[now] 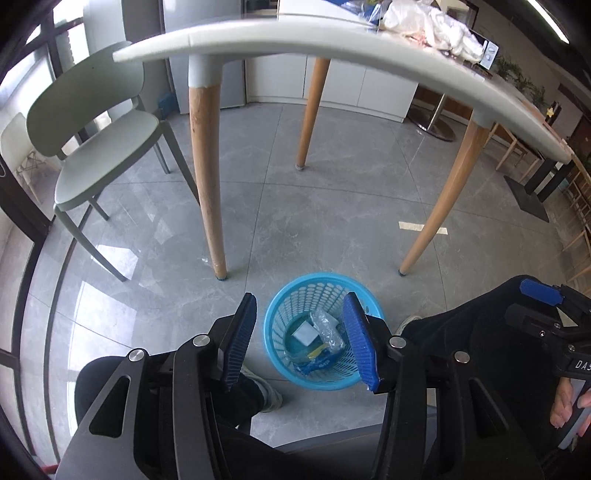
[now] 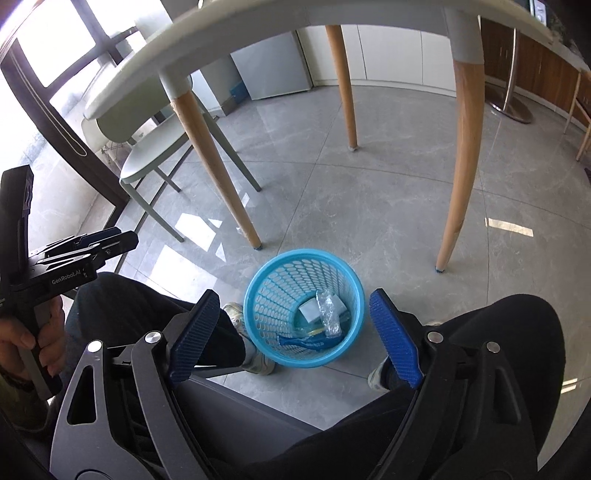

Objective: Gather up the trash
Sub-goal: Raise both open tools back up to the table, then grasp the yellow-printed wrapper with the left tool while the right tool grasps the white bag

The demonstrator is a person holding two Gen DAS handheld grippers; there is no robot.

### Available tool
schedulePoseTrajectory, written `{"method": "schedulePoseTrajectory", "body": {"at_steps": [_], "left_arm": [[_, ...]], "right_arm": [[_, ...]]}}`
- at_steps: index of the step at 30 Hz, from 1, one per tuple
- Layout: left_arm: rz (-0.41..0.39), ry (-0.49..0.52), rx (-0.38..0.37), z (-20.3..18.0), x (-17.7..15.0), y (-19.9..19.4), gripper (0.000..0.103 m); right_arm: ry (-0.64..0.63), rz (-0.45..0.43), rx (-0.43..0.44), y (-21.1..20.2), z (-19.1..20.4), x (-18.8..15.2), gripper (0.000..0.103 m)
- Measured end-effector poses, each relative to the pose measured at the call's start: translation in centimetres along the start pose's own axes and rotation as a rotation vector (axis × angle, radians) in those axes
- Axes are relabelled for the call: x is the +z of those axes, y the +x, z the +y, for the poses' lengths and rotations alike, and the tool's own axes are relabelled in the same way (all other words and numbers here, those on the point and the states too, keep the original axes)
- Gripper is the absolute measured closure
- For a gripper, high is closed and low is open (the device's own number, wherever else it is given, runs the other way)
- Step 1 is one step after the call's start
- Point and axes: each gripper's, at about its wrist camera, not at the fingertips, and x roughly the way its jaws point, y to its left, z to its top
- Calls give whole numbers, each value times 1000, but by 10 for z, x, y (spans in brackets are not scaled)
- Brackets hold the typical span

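A round blue plastic basket [image 1: 320, 277] [image 2: 301, 254] stands on the grey floor by the table legs. Inside it lie a white square piece [image 1: 306, 333] [image 2: 309, 311], a crumpled clear plastic wrapper [image 1: 328, 326] [image 2: 328, 312] and a blue wrapper [image 1: 317, 363] [image 2: 306, 343]. My left gripper [image 1: 300, 343] hangs open above the basket with nothing between its blue pads. Over the same basket my right gripper [image 2: 295, 336] stands open wider, also empty. Crumpled white plastic bags [image 1: 432, 22] lie on the table top.
The white table [image 1: 258, 35] on wooden legs [image 1: 207, 177] [image 2: 461, 166] reaches over the floor ahead. A pale green chair [image 1: 96, 147] [image 2: 155, 147] stands to the left. The person's dark-trousered legs [image 2: 480, 369] and light shoes [image 2: 255, 362] flank the basket.
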Motion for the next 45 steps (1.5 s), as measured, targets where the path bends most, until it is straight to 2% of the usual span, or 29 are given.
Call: {"method": "schedulePoseTrajectory", "body": {"at_steps": [13, 15, 27, 34, 45], "left_arm": [[-157, 49, -8, -9, 18, -61, 53], [-178, 51, -5, -11, 22, -69, 53], [-316, 65, -13, -18, 72, -108, 50], [-358, 86, -21, -28, 107, -109, 49], [-356, 129, -21, -45, 141, -86, 47]], "right_arm": [[-28, -182, 39, -75, 14, 32, 19], [-29, -196, 45, -85, 15, 37, 15], [-31, -326, 11, -124, 10, 86, 12], [-23, -385, -2, -135, 0, 124, 10], [-16, -397, -19, -121, -17, 178, 9]]}}
